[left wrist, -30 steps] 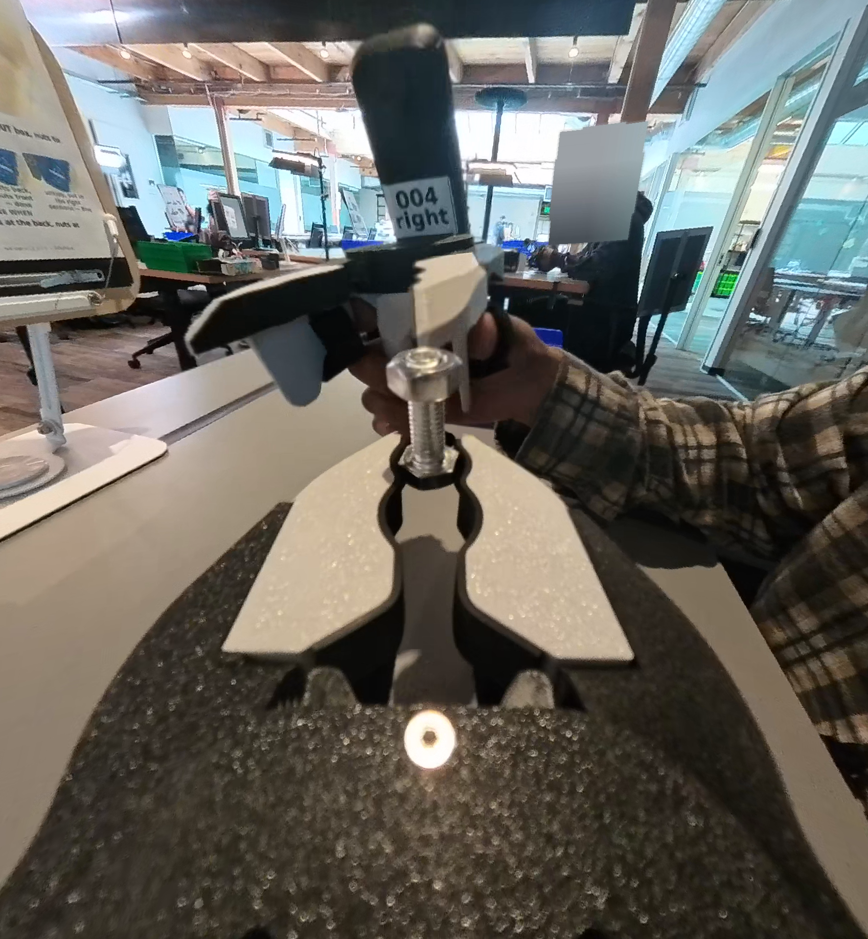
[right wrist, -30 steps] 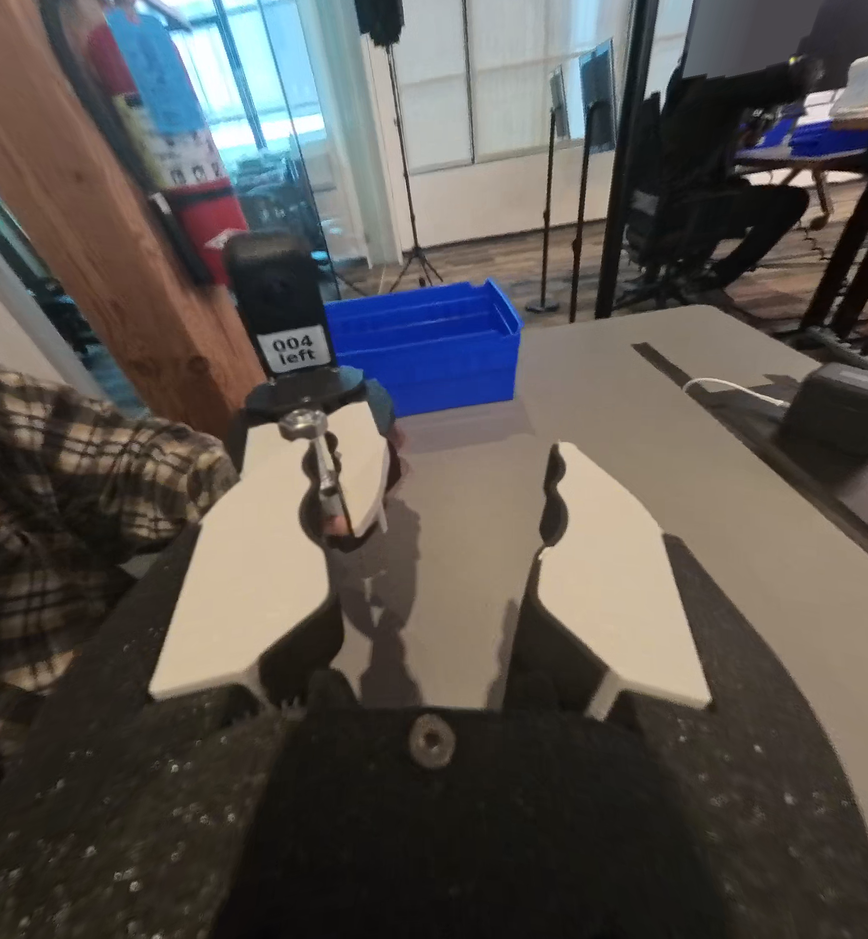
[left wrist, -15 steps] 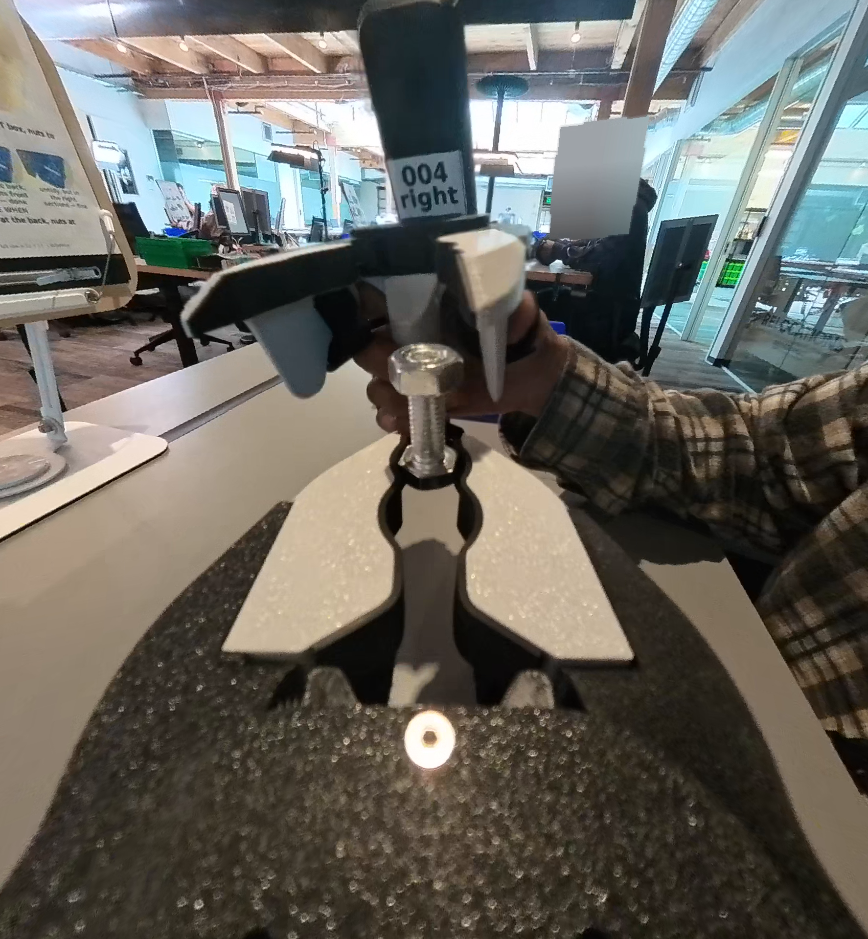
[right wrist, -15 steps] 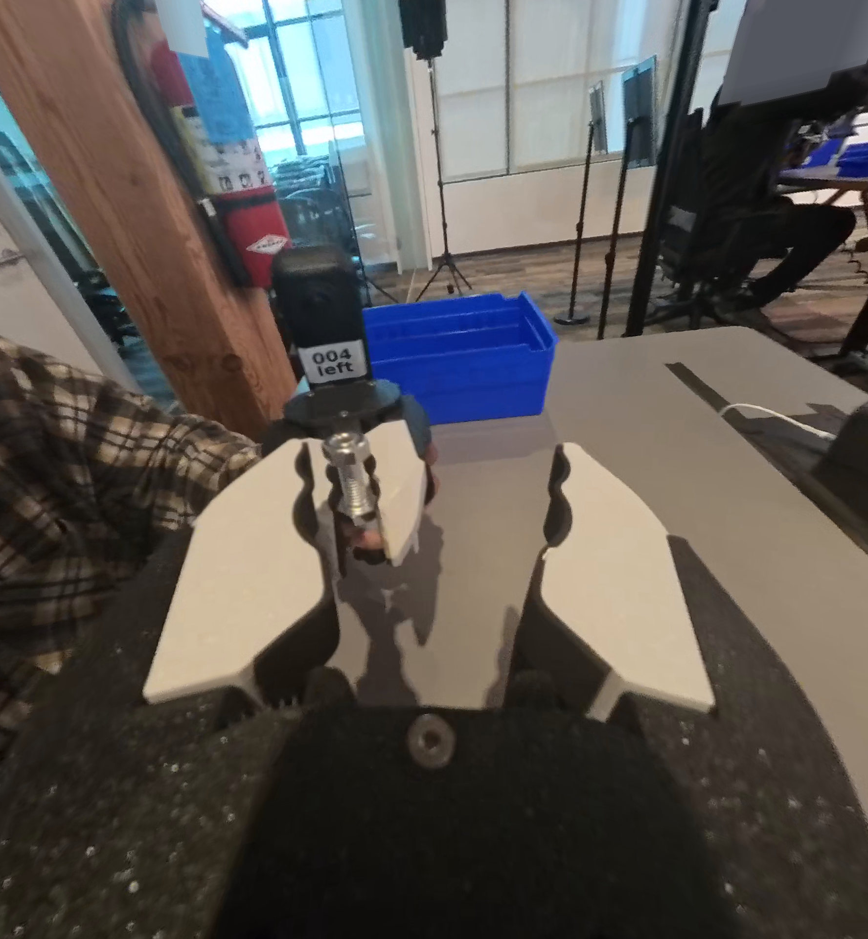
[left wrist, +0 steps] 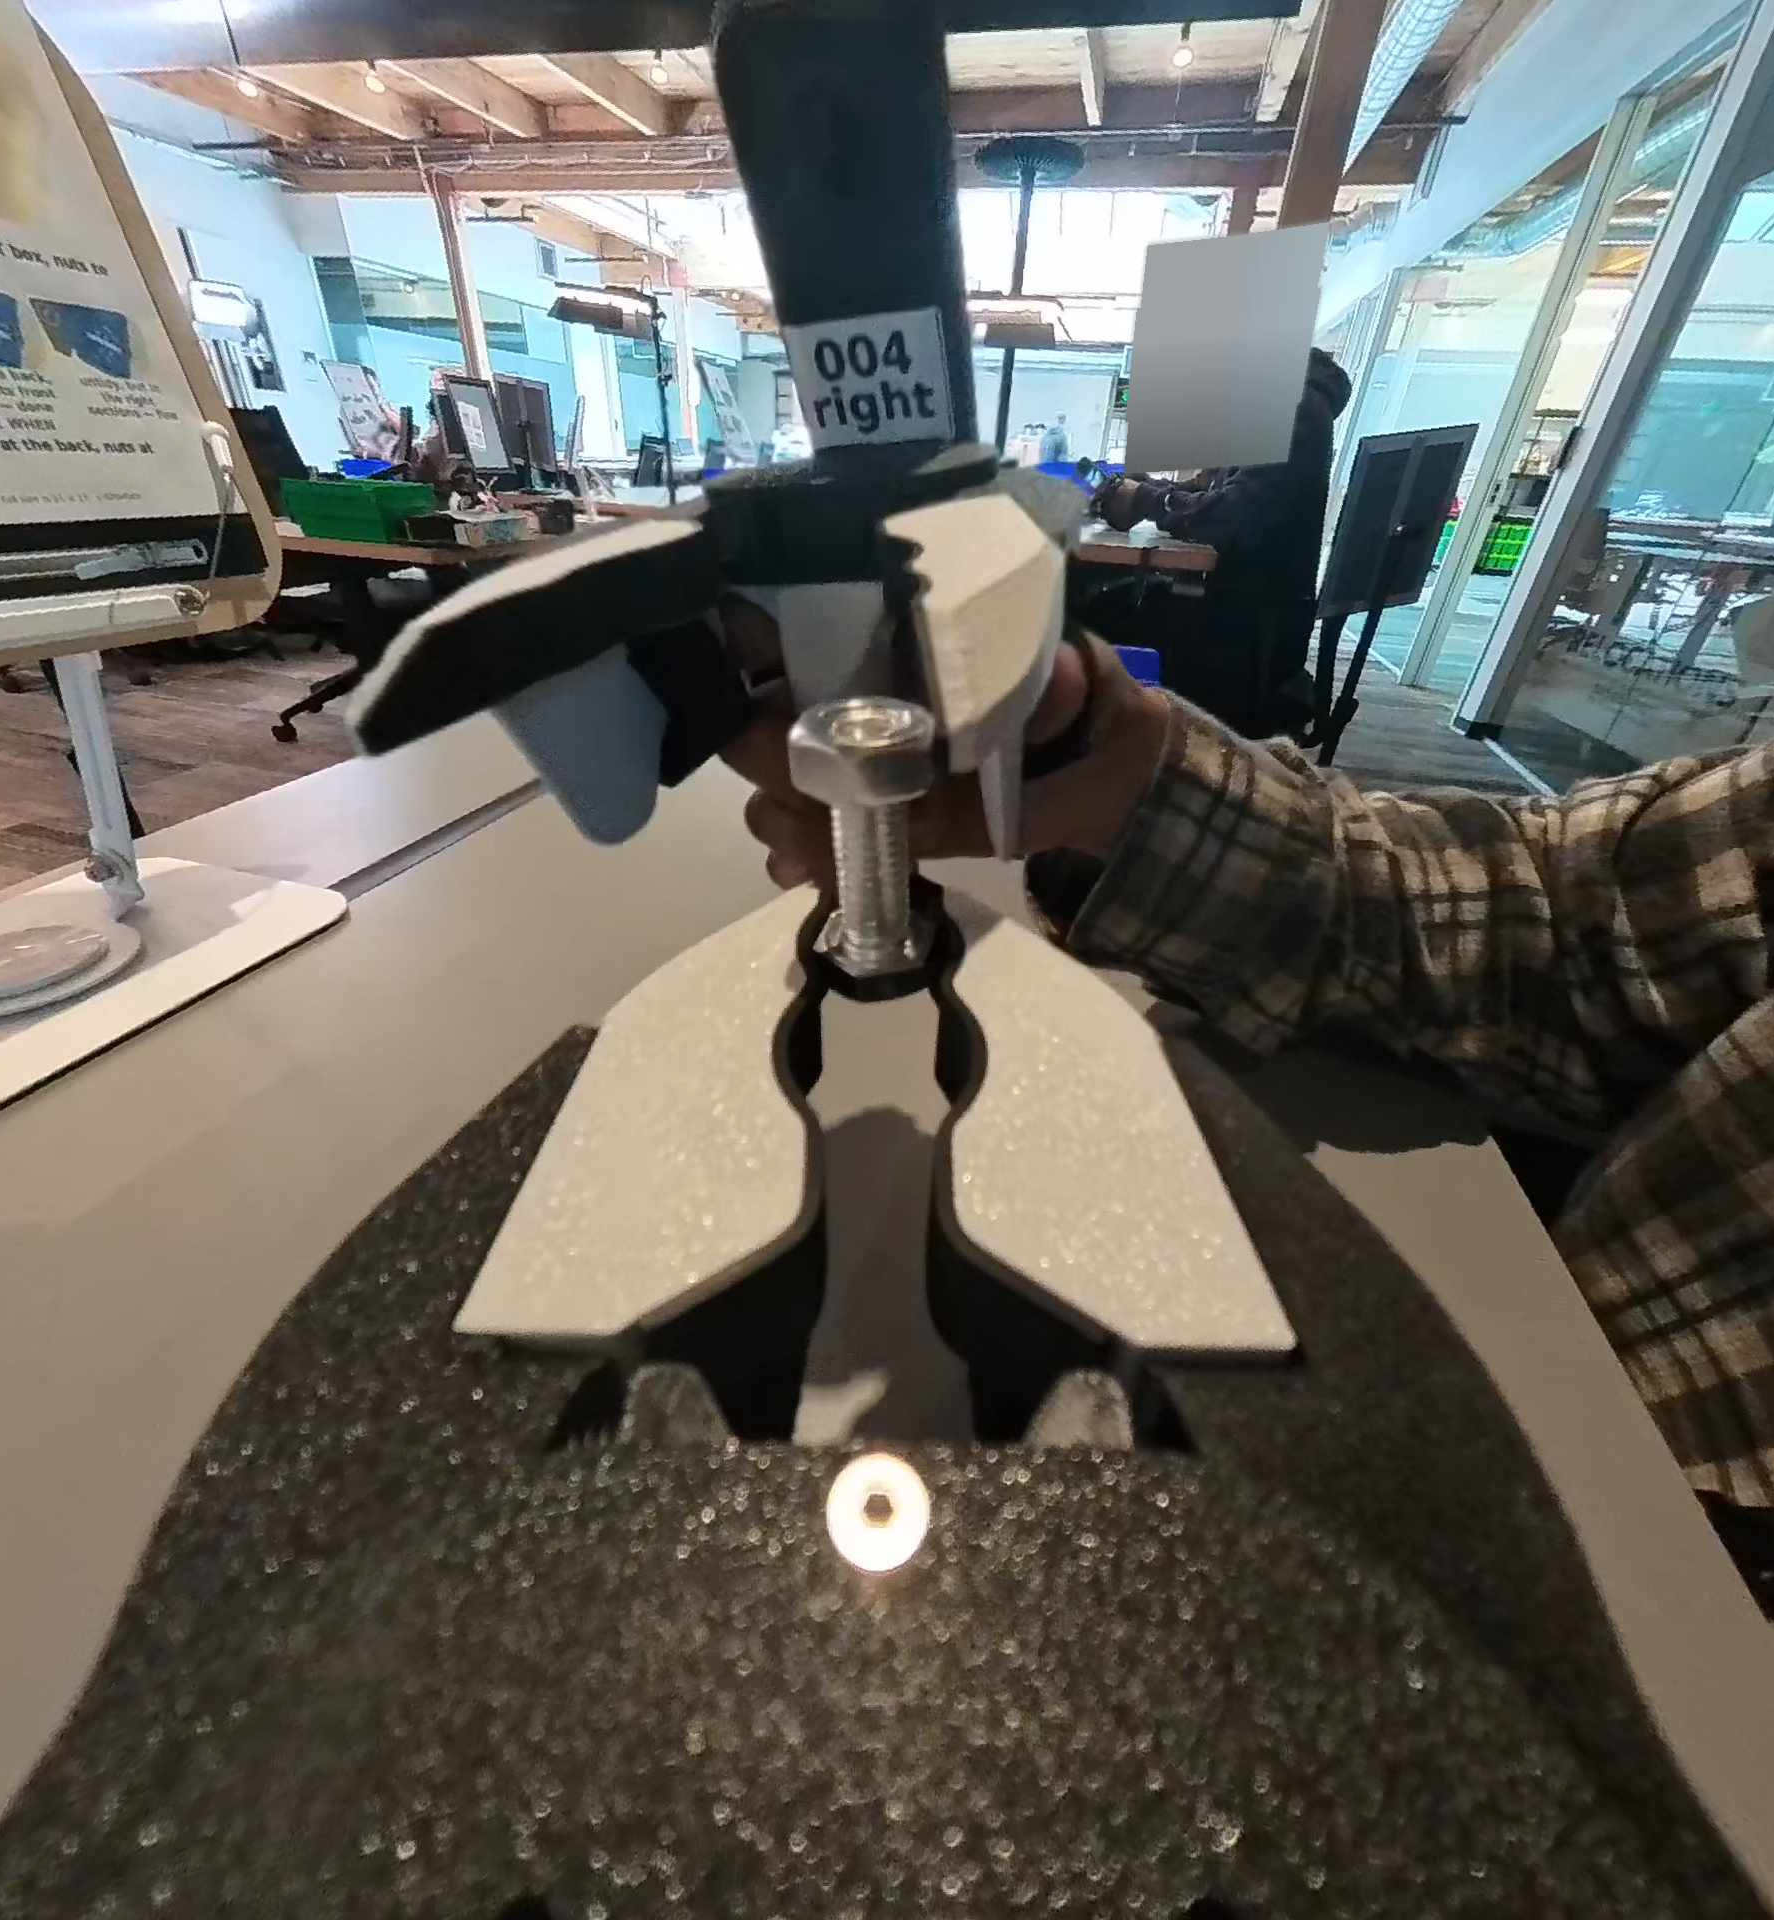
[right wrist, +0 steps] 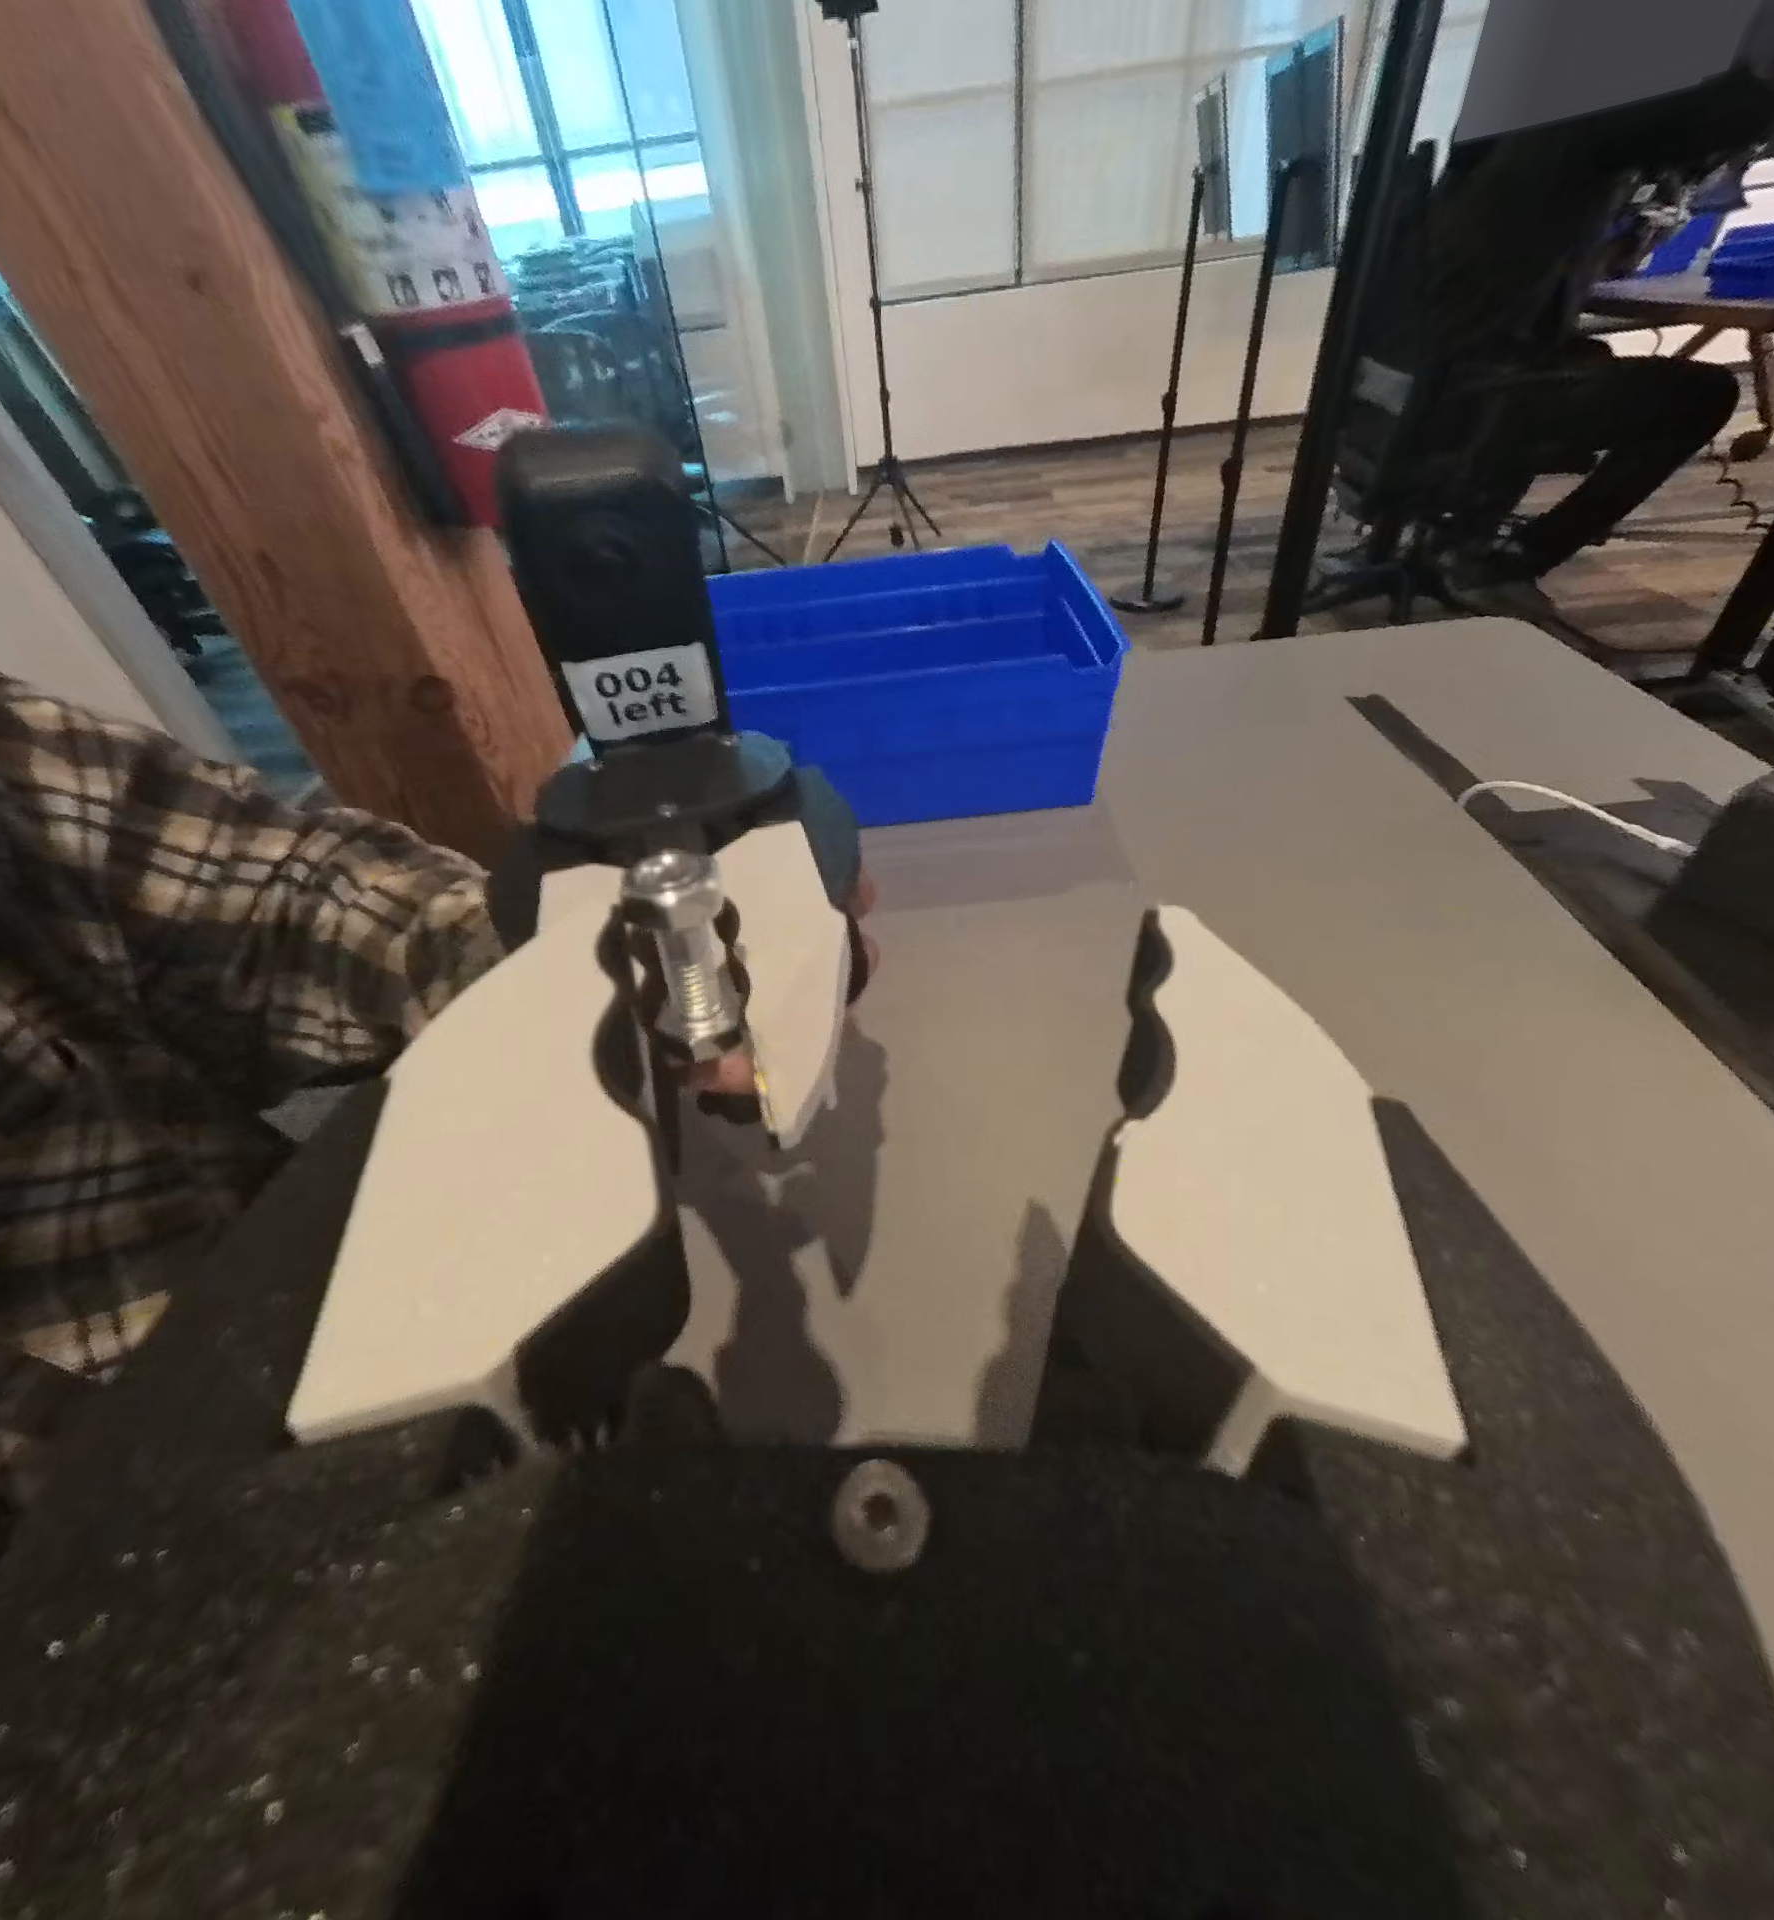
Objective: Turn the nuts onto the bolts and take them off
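A silver hex bolt (left wrist: pixel 867 831) stands upright, head on top, with a nut (left wrist: pixel 870 943) on its lower end. My left gripper (left wrist: pixel 878 935) is shut on the nut and holds both above the grey table (left wrist: pixel 239 1091). My right gripper (left wrist: pixel 805 816) is open just behind the bolt's head, one finger on each side, touching nothing. In the right wrist view the right gripper (right wrist: pixel 888 956) is open and empty. The bolt (right wrist: pixel 680 956) and the left gripper (right wrist: pixel 717 935) sit by its left finger (right wrist: pixel 509 1174).
A blue bin (right wrist: pixel 924 707) stands at the table's far edge beside a wooden pillar (right wrist: pixel 166 343). A black device with a white cable (right wrist: pixel 1756 862) lies at the right. A sign on a stand (left wrist: pixel 83 416) is at the left. Plaid sleeves (left wrist: pixel 1485 935) reach in. Some 5 cm of space lies between my two pairs of fingers.
The right gripper has risen and come closer to the bolt's head, still open. In the right wrist view the bolt has shifted from the far left toward the middle. The left gripper holds still.
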Action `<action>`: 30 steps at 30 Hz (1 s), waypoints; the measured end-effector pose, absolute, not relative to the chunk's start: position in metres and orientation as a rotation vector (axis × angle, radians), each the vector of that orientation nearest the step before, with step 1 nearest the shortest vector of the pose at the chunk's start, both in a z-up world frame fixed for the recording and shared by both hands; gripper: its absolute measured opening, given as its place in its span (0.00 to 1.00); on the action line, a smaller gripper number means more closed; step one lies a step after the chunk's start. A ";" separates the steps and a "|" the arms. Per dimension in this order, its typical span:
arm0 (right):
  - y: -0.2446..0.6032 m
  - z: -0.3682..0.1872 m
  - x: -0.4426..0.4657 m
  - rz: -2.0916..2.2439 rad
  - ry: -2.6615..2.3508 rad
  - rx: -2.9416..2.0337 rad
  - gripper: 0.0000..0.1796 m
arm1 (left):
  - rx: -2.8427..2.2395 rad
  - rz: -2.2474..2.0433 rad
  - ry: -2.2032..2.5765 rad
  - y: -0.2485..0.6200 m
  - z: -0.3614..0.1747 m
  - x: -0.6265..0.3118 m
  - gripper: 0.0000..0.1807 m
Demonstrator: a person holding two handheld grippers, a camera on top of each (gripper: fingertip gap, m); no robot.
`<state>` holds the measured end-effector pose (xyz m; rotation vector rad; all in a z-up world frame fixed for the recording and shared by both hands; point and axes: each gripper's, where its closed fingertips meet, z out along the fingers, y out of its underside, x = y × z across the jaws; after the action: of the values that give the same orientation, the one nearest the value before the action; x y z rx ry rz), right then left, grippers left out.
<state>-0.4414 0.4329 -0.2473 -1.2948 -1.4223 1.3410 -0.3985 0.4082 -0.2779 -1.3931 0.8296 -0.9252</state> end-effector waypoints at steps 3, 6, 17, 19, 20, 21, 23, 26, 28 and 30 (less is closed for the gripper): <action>0.446 -0.243 -0.430 1.343 -1.370 -1.306 0.48 | -1.383 -0.933 0.820 0.408 -0.275 -0.401 0.09; 0.437 -0.235 -0.432 1.400 -1.373 -1.262 0.48 | -1.385 -0.927 0.824 0.408 -0.276 -0.400 0.09; 0.436 -0.233 -0.432 1.378 -1.374 -1.253 0.48 | -1.387 -0.926 0.827 0.408 -0.277 -0.400 0.09; 0.427 -0.235 -0.438 1.373 -1.411 -1.238 0.48 | -1.390 -0.928 0.830 0.408 -0.278 -0.399 0.09; 0.426 -0.239 -0.440 1.359 -1.425 -1.248 0.48 | -1.390 -0.928 0.832 0.408 -0.278 -0.398 0.09; 0.428 -0.241 -0.441 1.337 -1.426 -1.262 0.47 | -1.389 -0.926 0.835 0.407 -0.278 -0.398 0.09; 0.436 -0.243 -0.437 1.328 -1.407 -1.284 0.47 | -1.394 -0.915 0.836 0.408 -0.278 -0.398 0.09; 0.442 -0.239 -0.431 1.363 -1.372 -1.284 0.47 | -1.386 -0.919 0.834 0.407 -0.277 -0.399 0.09; 0.434 -0.234 -0.434 1.397 -1.375 -1.242 0.47 | -1.388 -0.914 0.837 0.407 -0.277 -0.399 0.09; 0.428 -0.237 -0.439 1.375 -1.409 -1.245 0.47 | -1.390 -0.919 0.837 0.407 -0.278 -0.398 0.09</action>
<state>-0.4392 0.4276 -0.2373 -1.2451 -1.4092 1.3749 -0.3981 0.4075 -0.2781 -1.3902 0.8368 -0.9195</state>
